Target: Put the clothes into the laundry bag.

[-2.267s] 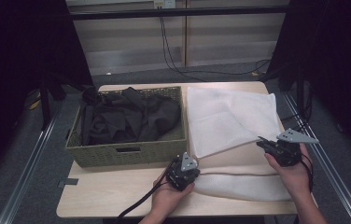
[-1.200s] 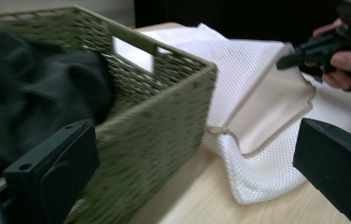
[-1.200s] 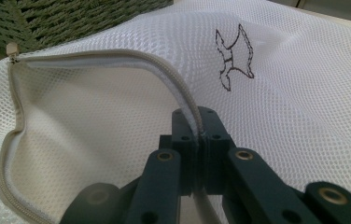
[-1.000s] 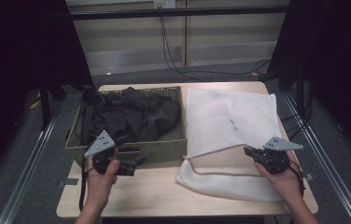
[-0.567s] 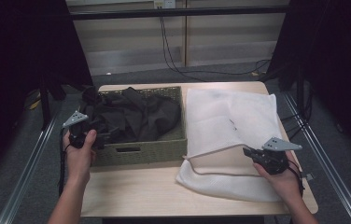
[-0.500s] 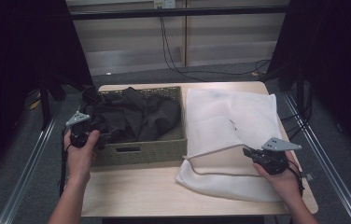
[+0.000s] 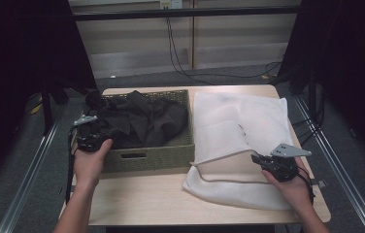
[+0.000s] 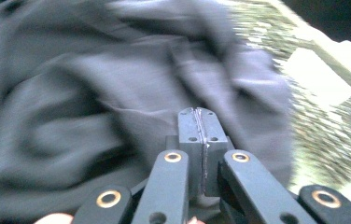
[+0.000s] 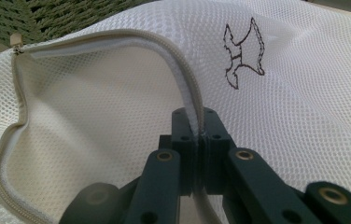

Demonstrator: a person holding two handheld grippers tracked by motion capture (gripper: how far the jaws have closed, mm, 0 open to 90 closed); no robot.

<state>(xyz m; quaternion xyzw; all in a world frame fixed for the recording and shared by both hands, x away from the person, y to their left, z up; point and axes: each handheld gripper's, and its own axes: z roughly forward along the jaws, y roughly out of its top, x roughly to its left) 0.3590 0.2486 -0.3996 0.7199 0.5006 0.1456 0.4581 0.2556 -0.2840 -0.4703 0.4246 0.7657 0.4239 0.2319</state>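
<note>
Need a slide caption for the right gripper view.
Right hand-held gripper pinches the zippered edge of the white mesh laundry bag, holding its mouth open.

Left claw (image 8: 200,122) jaws just closed, nothing pinched, over dark cloth (image 8: 94,102) in woven basket (image 8: 332,144).

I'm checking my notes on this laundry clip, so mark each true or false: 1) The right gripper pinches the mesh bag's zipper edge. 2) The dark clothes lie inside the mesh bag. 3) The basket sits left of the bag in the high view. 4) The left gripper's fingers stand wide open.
1) True: the right gripper is shut on the zipper edge of the white mesh bag.
2) False: the dark clothes lie in the woven basket.
3) True.
4) False: the left gripper has just closed; its fingers meet, with no cloth seen between them.
</note>
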